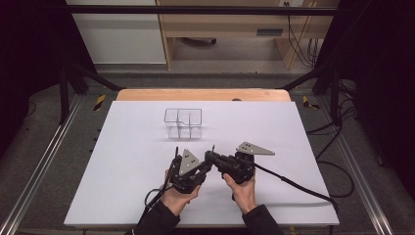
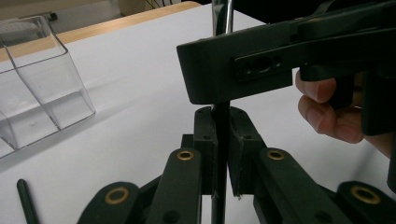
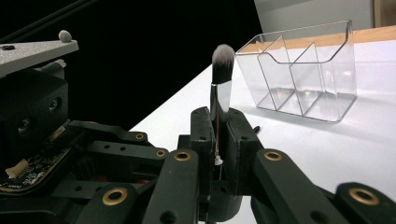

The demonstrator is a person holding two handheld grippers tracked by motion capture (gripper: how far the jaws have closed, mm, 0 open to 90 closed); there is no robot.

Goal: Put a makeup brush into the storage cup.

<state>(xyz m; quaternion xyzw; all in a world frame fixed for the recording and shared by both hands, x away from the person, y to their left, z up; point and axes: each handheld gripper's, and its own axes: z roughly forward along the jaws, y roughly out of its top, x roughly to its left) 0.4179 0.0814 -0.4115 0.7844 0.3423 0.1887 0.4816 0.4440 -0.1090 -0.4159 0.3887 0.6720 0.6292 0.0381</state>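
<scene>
White counter (image 1: pixel 147 196) under a dark frame, pale wall and wooden furniture behind. At 12 o'clock from the hands, well apart: clear divided organizer (image 1: pixel 183 123), upright, compartments bare. Near the counter's 6 o'clock edge, left gripper (image 1: pixel 177 157) and right gripper (image 1: pixel 211 155) side by side, both clamped on one makeup brush (image 3: pixel 222 79). Brush long axis roughly upright, bristles up, handle (image 2: pixel 220 140) pinched lower by the left. Likely next: carry toward 12 o'clock, either hand about equally near. Thin dark stick (image 2: pixel 25 200) lying flat nearby.

Black-sleeved person; each black gripper (image 1: pixel 211 157) has brass pivots, grey plate, trailing cable.
</scene>
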